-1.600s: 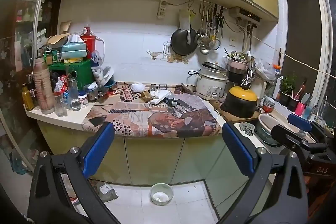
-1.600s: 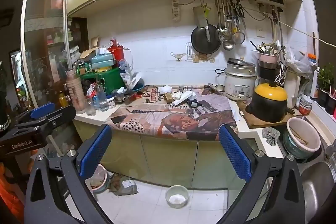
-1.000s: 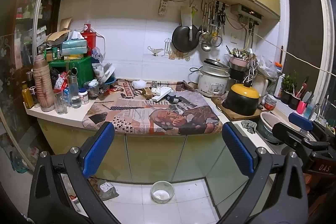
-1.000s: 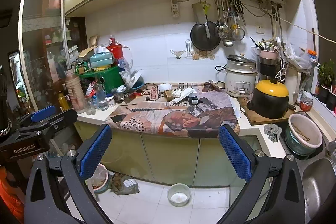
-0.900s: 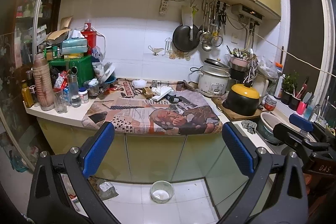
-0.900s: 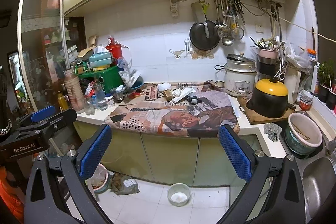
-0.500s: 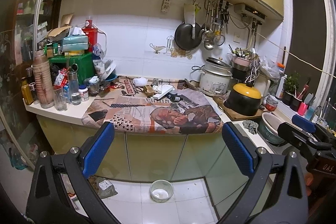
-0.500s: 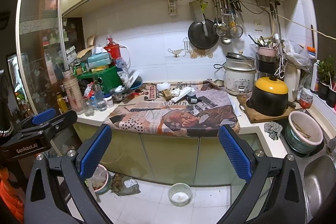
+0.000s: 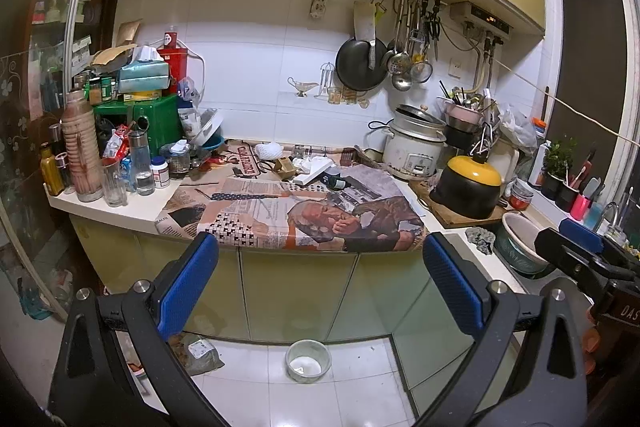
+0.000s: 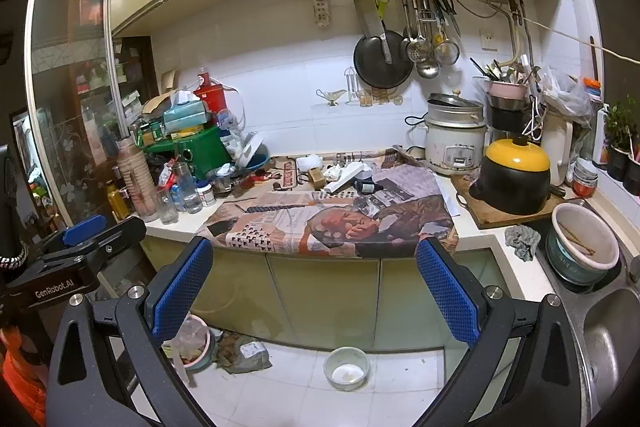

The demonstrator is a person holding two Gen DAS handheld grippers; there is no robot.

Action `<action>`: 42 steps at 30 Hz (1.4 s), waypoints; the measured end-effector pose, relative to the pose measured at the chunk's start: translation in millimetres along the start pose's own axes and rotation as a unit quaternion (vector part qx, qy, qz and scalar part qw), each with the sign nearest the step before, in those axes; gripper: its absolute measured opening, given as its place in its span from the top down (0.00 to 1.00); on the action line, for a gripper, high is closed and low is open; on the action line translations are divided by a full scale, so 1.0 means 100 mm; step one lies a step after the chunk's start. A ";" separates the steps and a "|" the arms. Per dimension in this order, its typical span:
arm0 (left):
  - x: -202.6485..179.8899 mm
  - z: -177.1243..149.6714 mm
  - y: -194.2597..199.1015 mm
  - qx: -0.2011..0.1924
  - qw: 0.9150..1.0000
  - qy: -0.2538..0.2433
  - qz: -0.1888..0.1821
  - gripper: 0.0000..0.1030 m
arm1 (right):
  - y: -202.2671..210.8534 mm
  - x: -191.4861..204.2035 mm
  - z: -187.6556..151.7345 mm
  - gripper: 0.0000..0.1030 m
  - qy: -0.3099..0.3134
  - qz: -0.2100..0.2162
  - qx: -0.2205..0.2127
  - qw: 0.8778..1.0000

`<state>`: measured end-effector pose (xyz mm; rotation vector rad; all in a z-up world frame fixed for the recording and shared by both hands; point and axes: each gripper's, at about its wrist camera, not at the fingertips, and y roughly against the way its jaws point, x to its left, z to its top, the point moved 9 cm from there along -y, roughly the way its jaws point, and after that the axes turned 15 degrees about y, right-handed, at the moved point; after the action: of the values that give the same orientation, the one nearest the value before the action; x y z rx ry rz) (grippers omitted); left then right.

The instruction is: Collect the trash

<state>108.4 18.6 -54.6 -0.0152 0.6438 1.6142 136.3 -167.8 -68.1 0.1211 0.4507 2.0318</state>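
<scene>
Left wrist view, left tongs [image 9: 320, 279] agape, right tongs [image 10: 314, 279] agape, level toward counter [image 9: 120, 207]

Beside the white rice cooker [image 10: 455, 143] sits a black pot [image 10: 510, 179] with a yellow lid; left of it, printed newspaper [image 10: 332, 215] and a green box [image 10: 200, 147].

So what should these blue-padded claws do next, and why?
Probably move forward toward the newspaper-covered counter. Both the left gripper and right gripper hang open and empty, short of it, and the crumpled white tissue lies near the counter's back.
</scene>
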 end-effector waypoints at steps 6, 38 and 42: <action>0.02 -0.01 -0.02 0.002 1.000 0.002 0.001 0.00 | 0.00 0.00 0.00 0.02 0.000 0.001 0.000 1.000; -0.08 0.27 -1.06 0.003 0.999 0.015 0.037 0.00 | -0.67 -0.55 0.19 0.02 -0.001 -0.002 -0.006 1.000; -0.02 0.45 -1.49 0.003 0.999 0.011 0.033 0.00 | -0.98 -0.65 0.24 0.02 -0.009 -0.015 -0.004 1.000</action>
<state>261.5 36.0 -74.1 -0.0077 0.6727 1.6778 255.5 -176.5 -74.5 0.1275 0.4316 2.0014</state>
